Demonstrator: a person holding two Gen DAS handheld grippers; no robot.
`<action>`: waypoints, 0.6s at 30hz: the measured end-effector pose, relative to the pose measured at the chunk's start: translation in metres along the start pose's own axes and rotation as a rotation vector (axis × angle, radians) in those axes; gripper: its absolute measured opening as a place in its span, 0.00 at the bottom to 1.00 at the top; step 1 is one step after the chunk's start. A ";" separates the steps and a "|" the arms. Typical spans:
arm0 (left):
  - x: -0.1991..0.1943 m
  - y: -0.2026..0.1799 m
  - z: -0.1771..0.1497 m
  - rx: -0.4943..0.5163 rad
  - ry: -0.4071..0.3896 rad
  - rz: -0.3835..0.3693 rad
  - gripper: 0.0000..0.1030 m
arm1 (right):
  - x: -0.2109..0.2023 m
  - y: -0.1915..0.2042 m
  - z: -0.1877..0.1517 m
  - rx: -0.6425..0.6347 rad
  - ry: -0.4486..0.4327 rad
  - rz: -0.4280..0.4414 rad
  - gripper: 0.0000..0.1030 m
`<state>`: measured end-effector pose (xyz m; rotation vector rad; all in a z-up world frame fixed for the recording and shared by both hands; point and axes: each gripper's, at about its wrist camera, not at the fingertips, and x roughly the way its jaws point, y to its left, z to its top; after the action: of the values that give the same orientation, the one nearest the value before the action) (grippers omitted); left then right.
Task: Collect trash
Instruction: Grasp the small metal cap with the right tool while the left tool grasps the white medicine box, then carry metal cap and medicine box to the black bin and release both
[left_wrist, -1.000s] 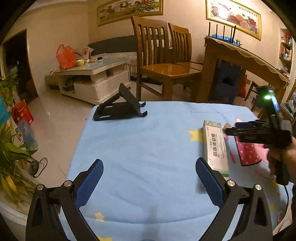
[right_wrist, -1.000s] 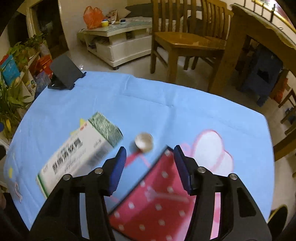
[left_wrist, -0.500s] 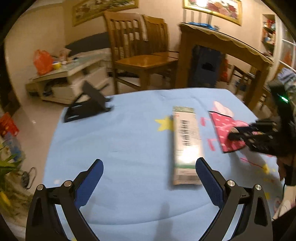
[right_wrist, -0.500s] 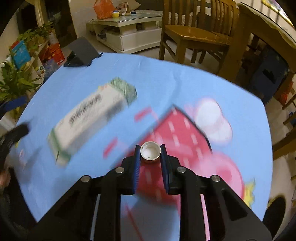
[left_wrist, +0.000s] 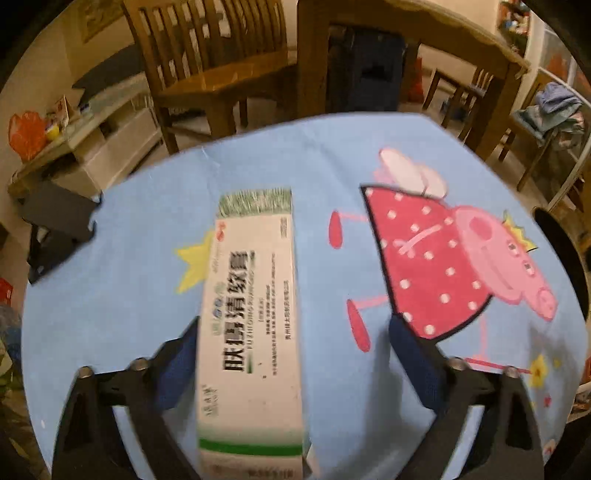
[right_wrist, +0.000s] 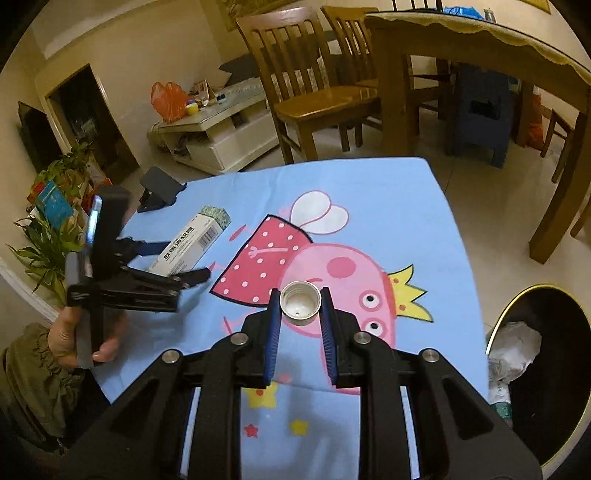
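A long white and green carton (left_wrist: 255, 314) lies on the blue tablecloth; it also shows in the right wrist view (right_wrist: 188, 245). My left gripper (left_wrist: 295, 354) is open, its pads on either side of the carton's near end, the left pad close to it and the right one apart. My right gripper (right_wrist: 300, 308) is shut on a white bottle cap (right_wrist: 300, 303) and holds it above the cloth. A black trash bin (right_wrist: 543, 373) with crumpled paper inside stands on the floor to the right of the table.
A black phone stand (left_wrist: 55, 229) sits at the table's far left corner. The cloth (left_wrist: 332, 155) has a pink pig print. Wooden chairs (right_wrist: 317, 92) and a wooden table (right_wrist: 480, 48) stand beyond the far edge. Potted plants (right_wrist: 48, 243) are at the left.
My left gripper has moved forward and down so that its pads straddle the carton. My right gripper has lifted the cap and swung right toward the bin side.
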<state>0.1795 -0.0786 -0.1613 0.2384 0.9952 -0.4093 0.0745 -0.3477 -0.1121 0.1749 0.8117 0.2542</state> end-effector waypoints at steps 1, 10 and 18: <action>-0.001 -0.001 0.000 -0.004 -0.005 0.003 0.83 | -0.001 0.003 0.002 0.004 -0.005 0.002 0.20; -0.017 -0.003 -0.015 -0.083 -0.021 0.026 0.46 | -0.021 -0.002 0.004 0.009 -0.054 -0.015 0.20; -0.068 -0.034 -0.025 -0.098 -0.111 0.010 0.46 | -0.057 -0.031 0.001 0.034 -0.121 -0.090 0.20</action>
<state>0.1132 -0.0848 -0.1167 0.1305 0.9022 -0.3596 0.0427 -0.3936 -0.0798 0.1835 0.7021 0.1431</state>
